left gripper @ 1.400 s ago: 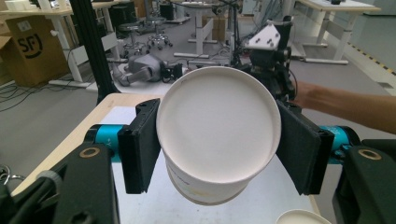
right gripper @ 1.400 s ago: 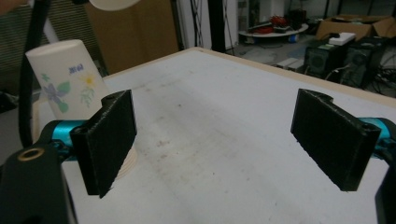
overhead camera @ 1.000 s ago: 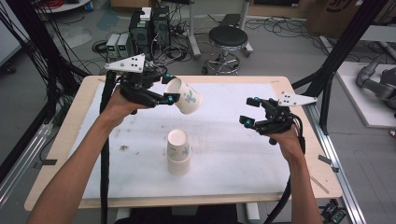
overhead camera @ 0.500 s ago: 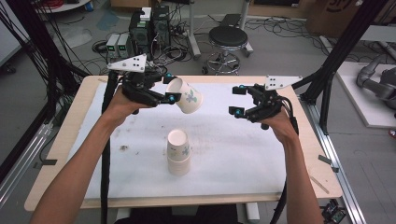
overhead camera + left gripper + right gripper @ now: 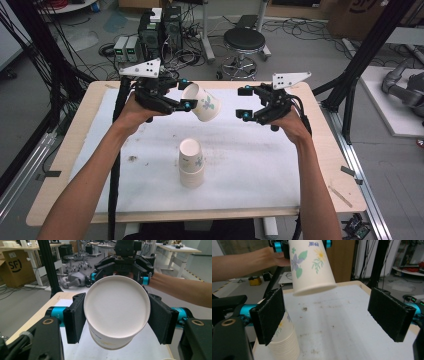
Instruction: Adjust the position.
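The left gripper (image 5: 184, 93) is clamping a white paper cup printed with flowers and leaves (image 5: 202, 103), its two black pads (image 5: 75, 317) pressing on opposite sides of the cup's wall near the rim, with the jaws drawn in as far as the cup lets them. The cup is hanging in the air above the far middle of the table, well clear of the surface. Its long axis is lying close to level, tilted a little: in the high view the open mouth is facing the left gripper and the closed base is pointing toward the person's right and slightly down. In the left gripper view the camera is looking straight into the mouth, at the white inside bottom (image 5: 117, 305); in the right gripper view the cup's base ring (image 5: 314, 289) is hanging lowest, with the flower print above it.

The right gripper (image 5: 244, 103) is hovering in the air just beside the cup's base, not touching it, with its jaws standing wide apart and nothing between the black pads (image 5: 268, 315). It is pointing toward the cup.

Nearer the person, at the middle of the table, a stack of nested white paper cups with the same print (image 5: 191, 163) is standing upright, mouth up, on the stained white sheet covering the wooden table (image 5: 310, 165).
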A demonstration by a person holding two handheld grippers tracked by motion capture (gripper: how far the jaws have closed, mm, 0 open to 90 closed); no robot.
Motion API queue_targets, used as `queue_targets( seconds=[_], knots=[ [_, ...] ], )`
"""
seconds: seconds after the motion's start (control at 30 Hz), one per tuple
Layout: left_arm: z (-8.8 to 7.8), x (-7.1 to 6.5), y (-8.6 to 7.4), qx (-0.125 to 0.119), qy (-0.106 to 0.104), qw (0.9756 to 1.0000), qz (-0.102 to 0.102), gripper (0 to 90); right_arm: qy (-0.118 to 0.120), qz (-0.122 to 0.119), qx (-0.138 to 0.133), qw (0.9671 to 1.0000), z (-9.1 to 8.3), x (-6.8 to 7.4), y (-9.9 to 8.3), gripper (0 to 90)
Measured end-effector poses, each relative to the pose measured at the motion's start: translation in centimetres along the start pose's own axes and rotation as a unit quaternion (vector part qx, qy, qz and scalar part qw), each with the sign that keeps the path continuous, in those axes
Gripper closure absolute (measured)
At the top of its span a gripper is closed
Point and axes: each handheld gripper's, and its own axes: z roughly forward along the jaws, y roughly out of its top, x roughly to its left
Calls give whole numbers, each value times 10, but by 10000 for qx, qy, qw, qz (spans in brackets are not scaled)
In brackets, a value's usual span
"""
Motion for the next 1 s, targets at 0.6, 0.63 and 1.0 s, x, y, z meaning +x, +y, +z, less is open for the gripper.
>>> queue_targets(
  seconds=[0.6, 0.63, 1.0],
  knots=[
    [5, 3, -7, -111, -64, 9999, -65, 357, 238, -192, 196, 9993, 29, -1, 19, 145],
    [6, 3, -8, -110, -73, 9999, -70, 357, 272, -176, 202, 9993, 31, 0, 20, 145],
    [14, 1, -6, -118, -169, 9998, -78, 357, 583, -201, 361, 9974, 62, 1, 25, 145]
  ],
)
